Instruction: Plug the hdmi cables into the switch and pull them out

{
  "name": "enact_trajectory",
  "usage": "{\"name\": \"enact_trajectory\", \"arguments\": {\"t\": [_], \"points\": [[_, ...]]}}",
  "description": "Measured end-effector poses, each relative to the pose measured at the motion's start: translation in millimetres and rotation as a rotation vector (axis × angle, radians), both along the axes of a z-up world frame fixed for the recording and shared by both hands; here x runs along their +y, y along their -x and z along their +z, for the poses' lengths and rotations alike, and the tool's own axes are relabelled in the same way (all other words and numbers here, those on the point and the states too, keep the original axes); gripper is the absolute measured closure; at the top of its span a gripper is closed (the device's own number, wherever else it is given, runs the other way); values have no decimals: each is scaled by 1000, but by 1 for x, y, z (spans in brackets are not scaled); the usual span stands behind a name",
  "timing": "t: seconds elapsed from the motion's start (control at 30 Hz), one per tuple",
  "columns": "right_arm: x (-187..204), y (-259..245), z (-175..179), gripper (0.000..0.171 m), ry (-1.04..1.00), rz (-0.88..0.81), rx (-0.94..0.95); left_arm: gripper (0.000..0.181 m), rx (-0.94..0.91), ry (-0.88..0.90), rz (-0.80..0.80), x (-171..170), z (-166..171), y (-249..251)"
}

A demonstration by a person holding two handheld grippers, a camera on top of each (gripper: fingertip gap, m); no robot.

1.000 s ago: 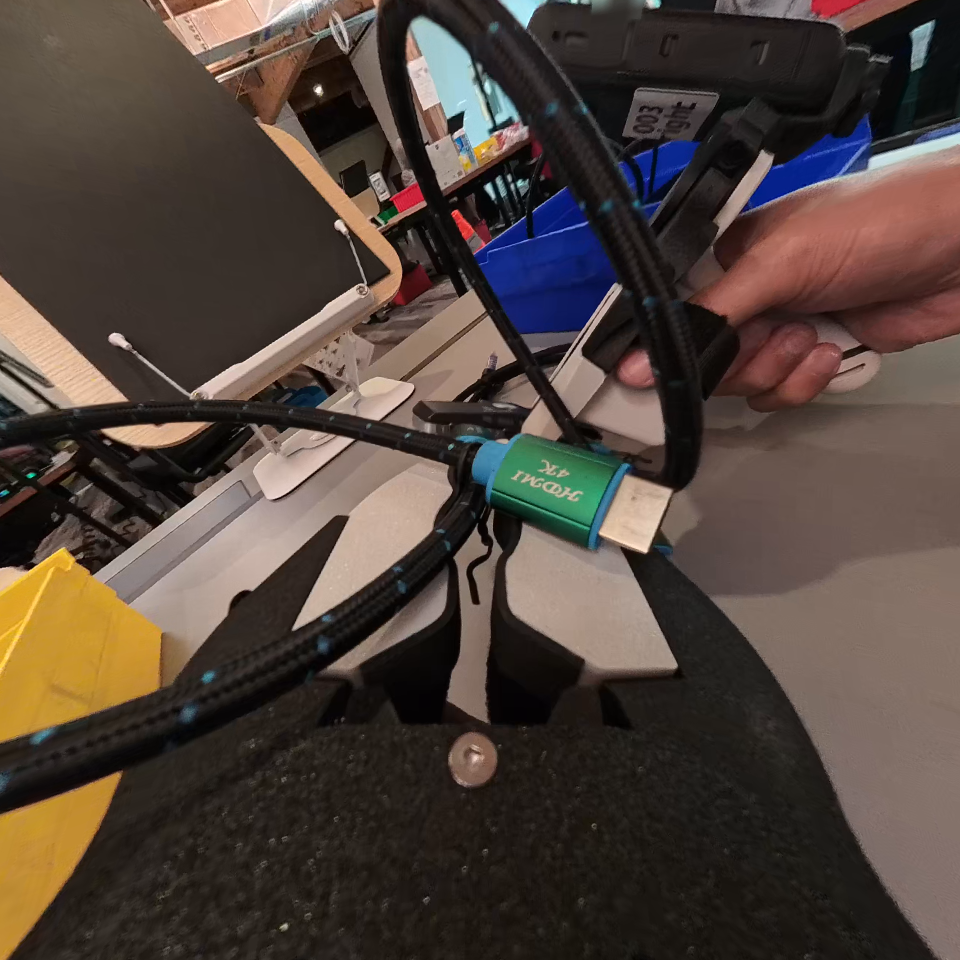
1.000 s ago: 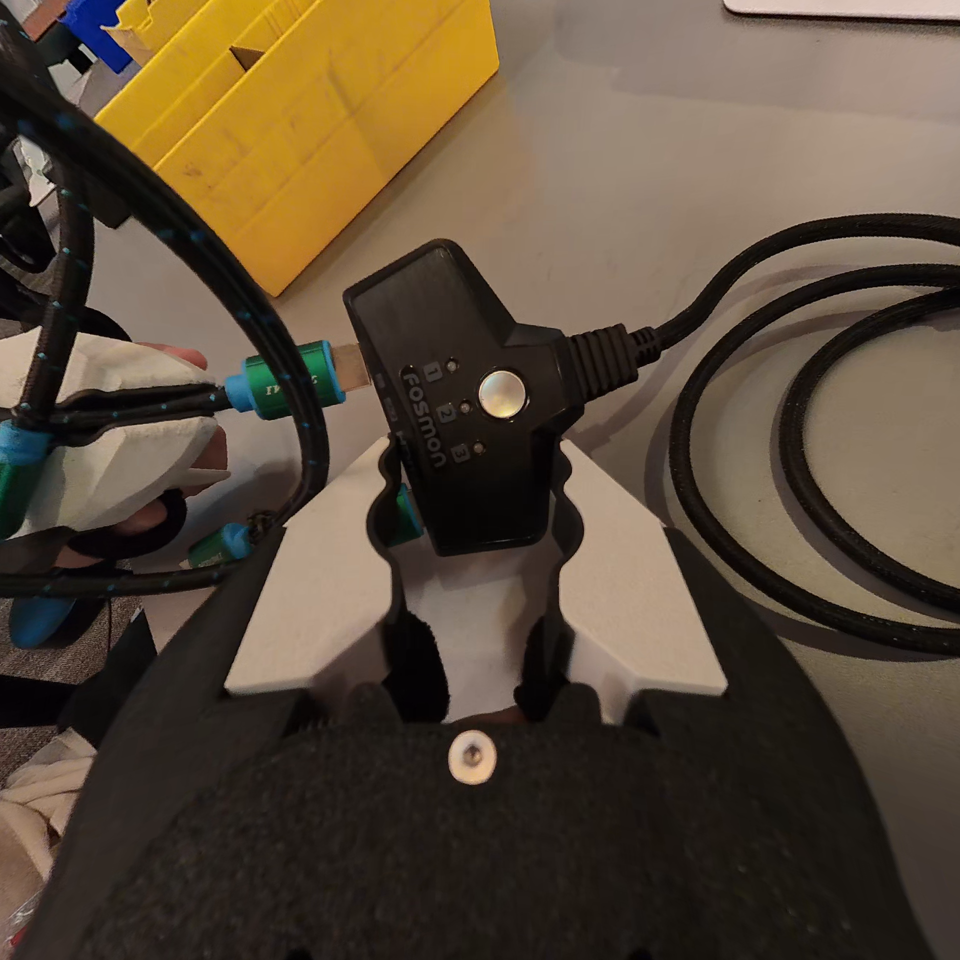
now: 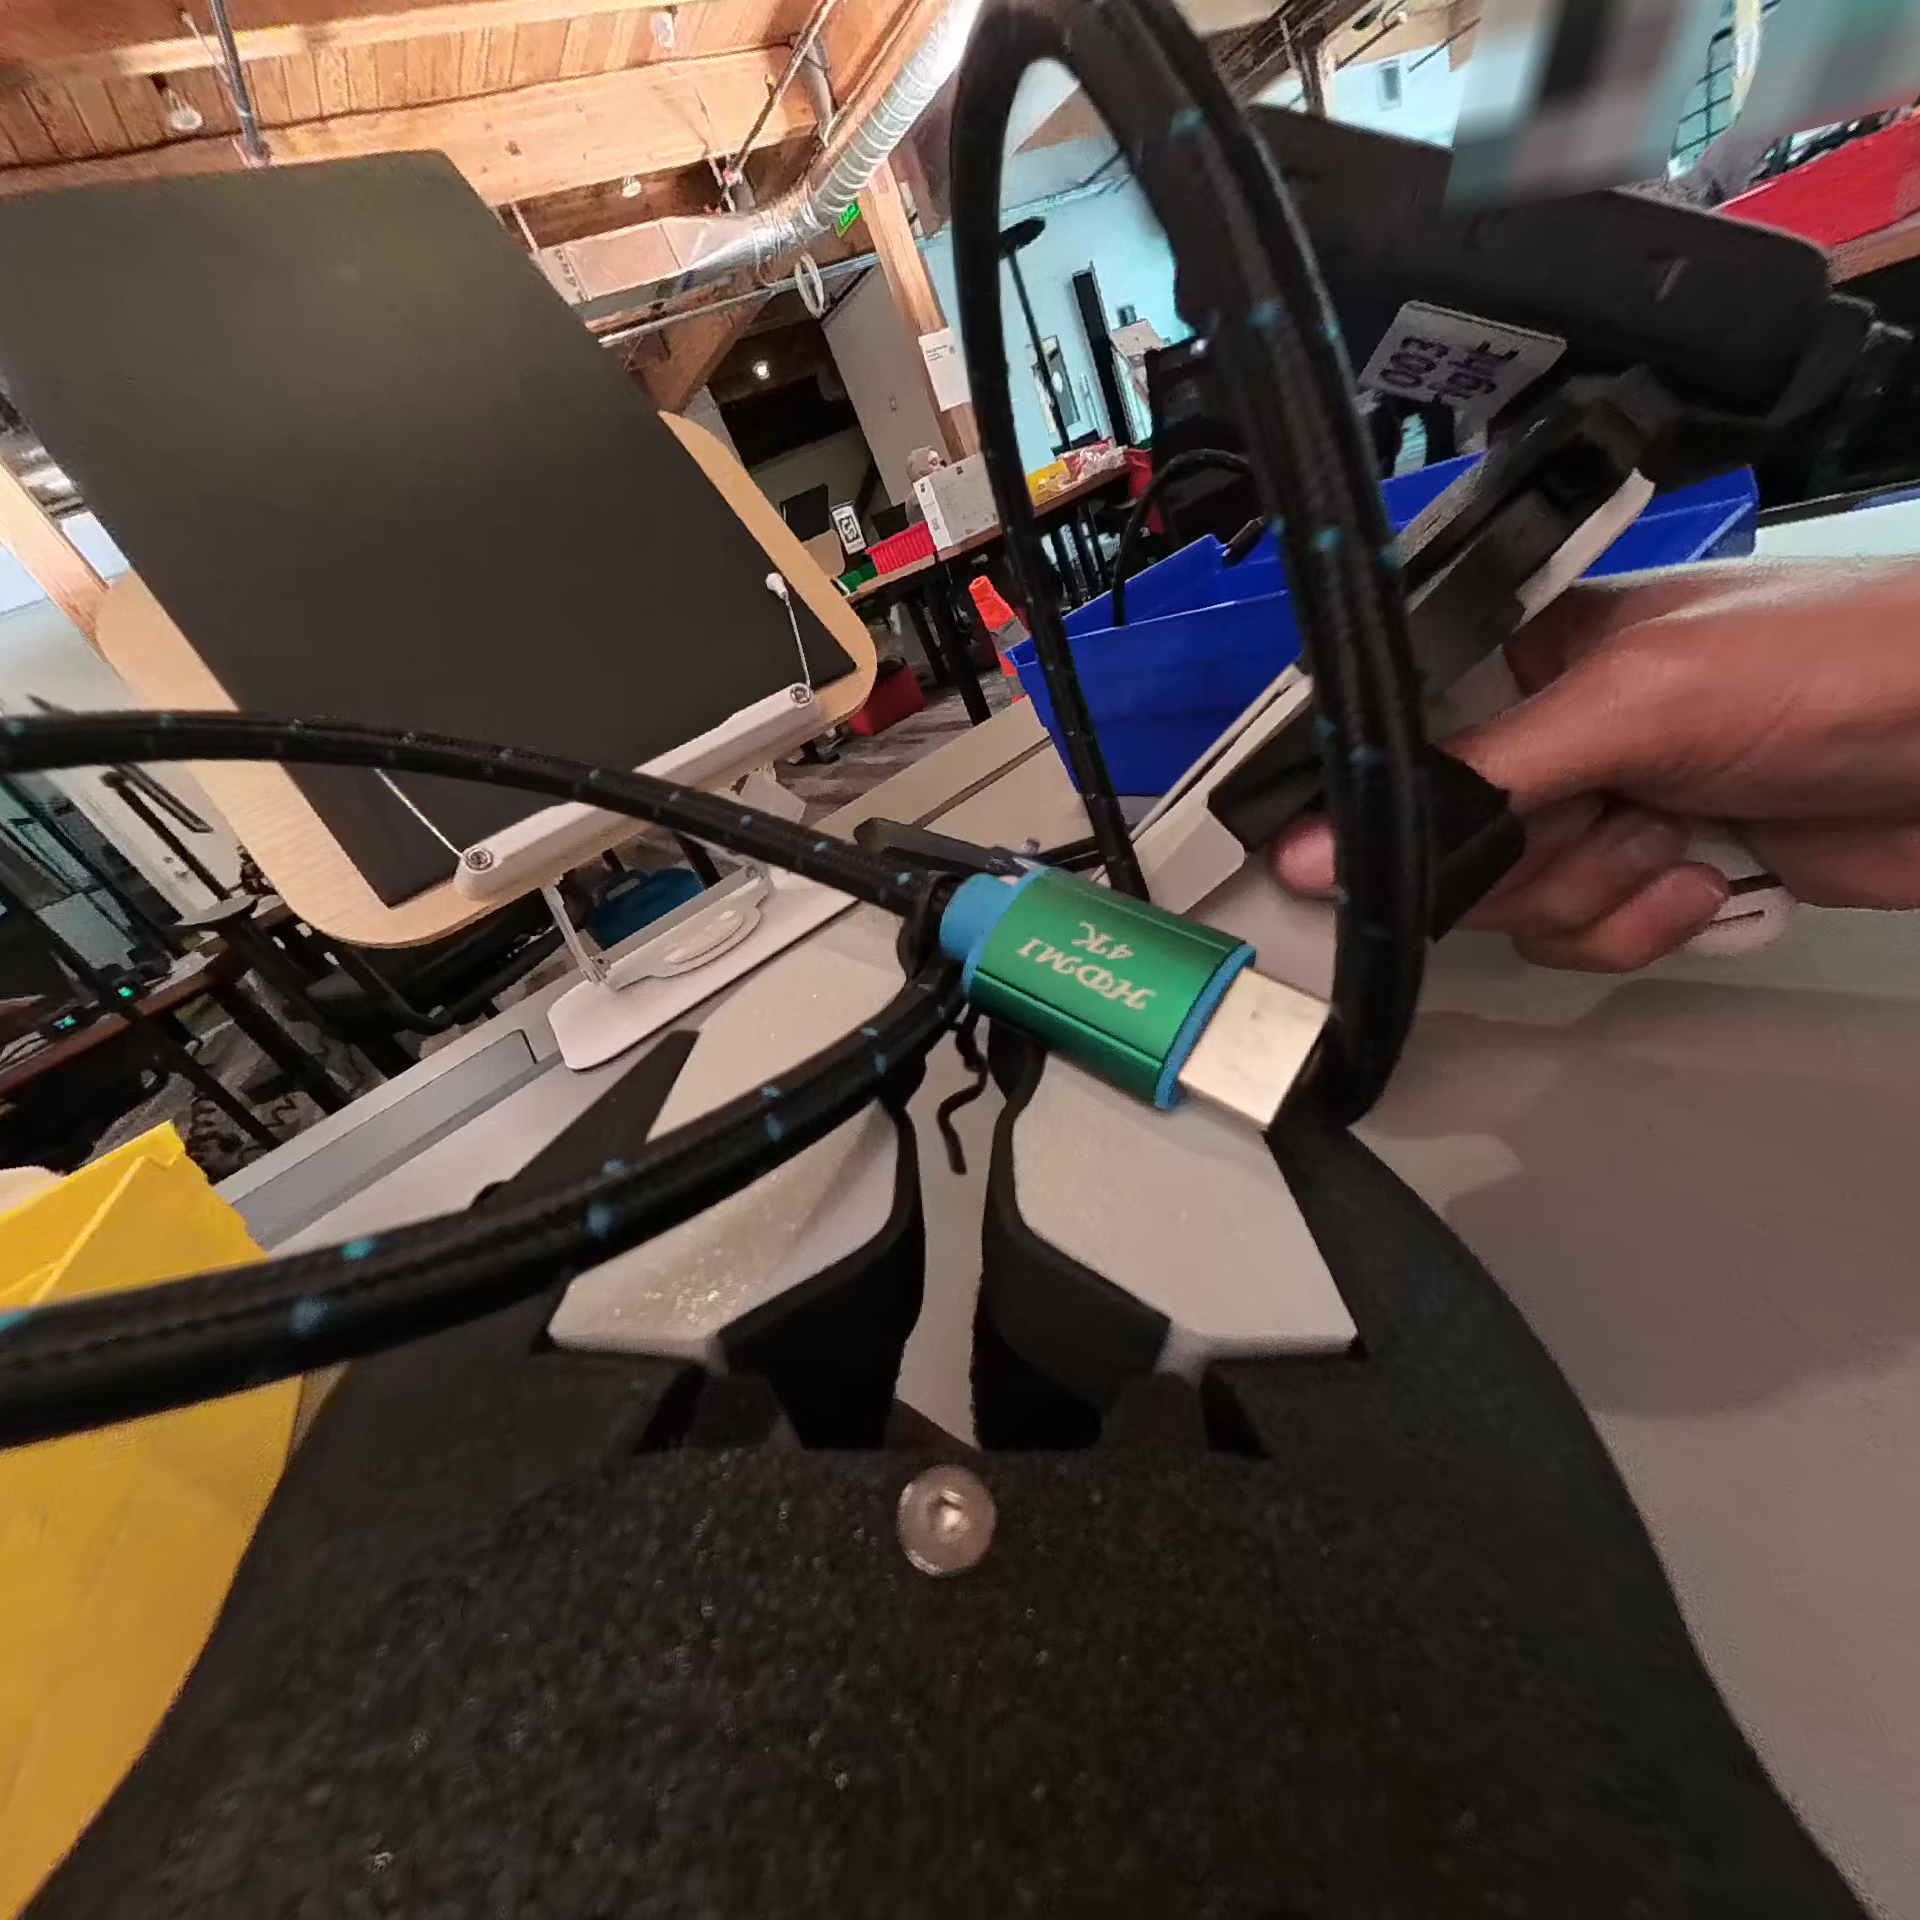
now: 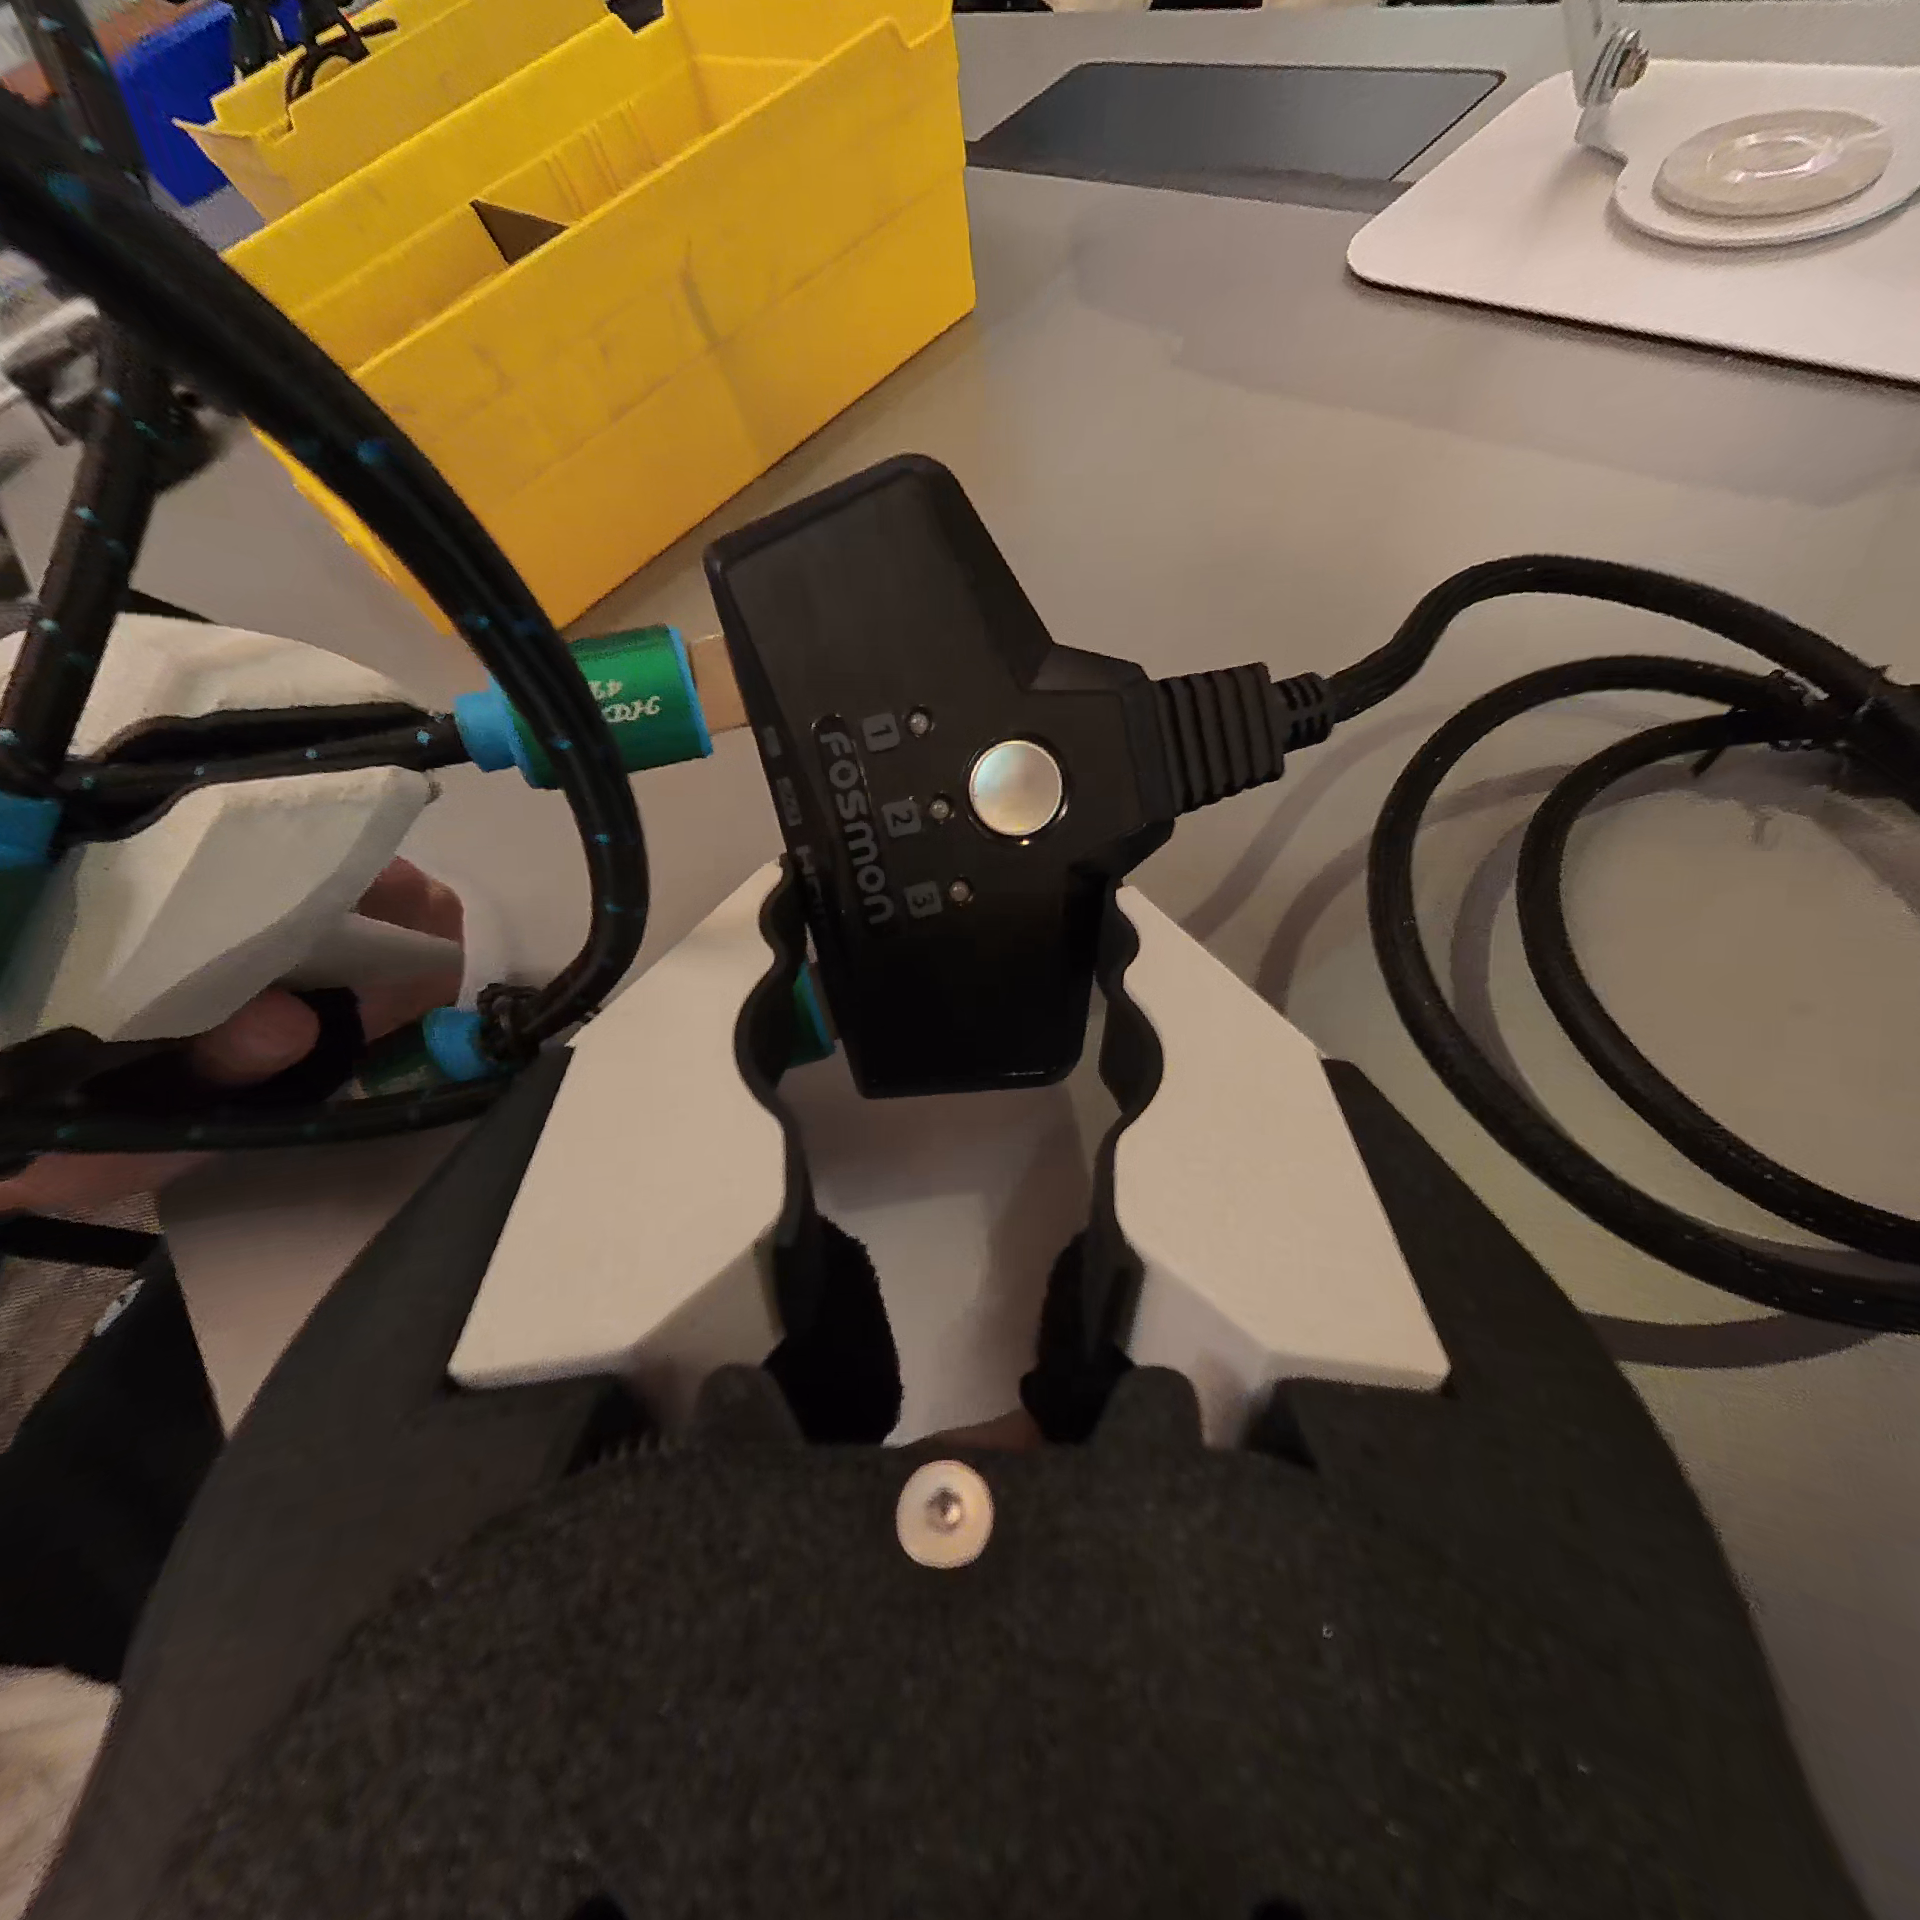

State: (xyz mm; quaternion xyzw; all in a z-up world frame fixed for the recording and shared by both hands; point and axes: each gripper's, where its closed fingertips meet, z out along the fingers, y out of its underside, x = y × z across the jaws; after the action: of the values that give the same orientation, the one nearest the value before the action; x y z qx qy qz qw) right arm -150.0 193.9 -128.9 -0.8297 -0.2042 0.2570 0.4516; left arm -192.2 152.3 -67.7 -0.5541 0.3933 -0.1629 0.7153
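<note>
– Grey tabletop, smooth and matte, under everything. Behind the switch stands a yellow bin; far right of it lies a white stand base. The left wrist view shows wooden ceiling beams, silver ducting and a blue bin.

– Any writing?

– Pale lettering along the switch's left edge, and small marked squares beside three tiny lights. The green plugs carry gold script too.

– And the switch itself?

– Black and T-shaped, with a round silver button. Its black cord leaves its right side and coils on the table.

– The tongs?

– The right gripper stands partly open, its wavy pads pinching the switch's lower body. The left gripper, left of the switch, is nearly closed on a braided cable just behind a green plug, whose metal tip meets the switch's left side. A second plug lies loose across the left gripper's fingertips.
</note>
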Motion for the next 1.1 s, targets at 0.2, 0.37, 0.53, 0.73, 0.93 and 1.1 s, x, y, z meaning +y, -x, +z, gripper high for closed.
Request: {"name": "enact_trajectory", "arguments": {"t": [0.2, 0.37, 0.53, 0.73, 0.93, 1.1], "points": [[-2, -1, 0, 115, 9, 21, 2, 175, -44, 18, -10, -3, 1, -5], [-3, 0, -1, 114, 42, 35, 34, 175, 10, -34, 1, -4, 4, -7], [2, -2, 5, 108, -8, 45, 46, 175, -5, 21, -32, -3, 8, -4], [10, -10, 9, 80, -231, 31, -191, 175, 18, 24, -91, -11, 6, -10], [0, 7, 17, 107, -437, 235, -309, 175, 42, 35, -154, -15, 3, -9], [-7, 8, 2, 114, -362, 352, -330, 175, 101, 24, -189, -19, -10, -11]]}}
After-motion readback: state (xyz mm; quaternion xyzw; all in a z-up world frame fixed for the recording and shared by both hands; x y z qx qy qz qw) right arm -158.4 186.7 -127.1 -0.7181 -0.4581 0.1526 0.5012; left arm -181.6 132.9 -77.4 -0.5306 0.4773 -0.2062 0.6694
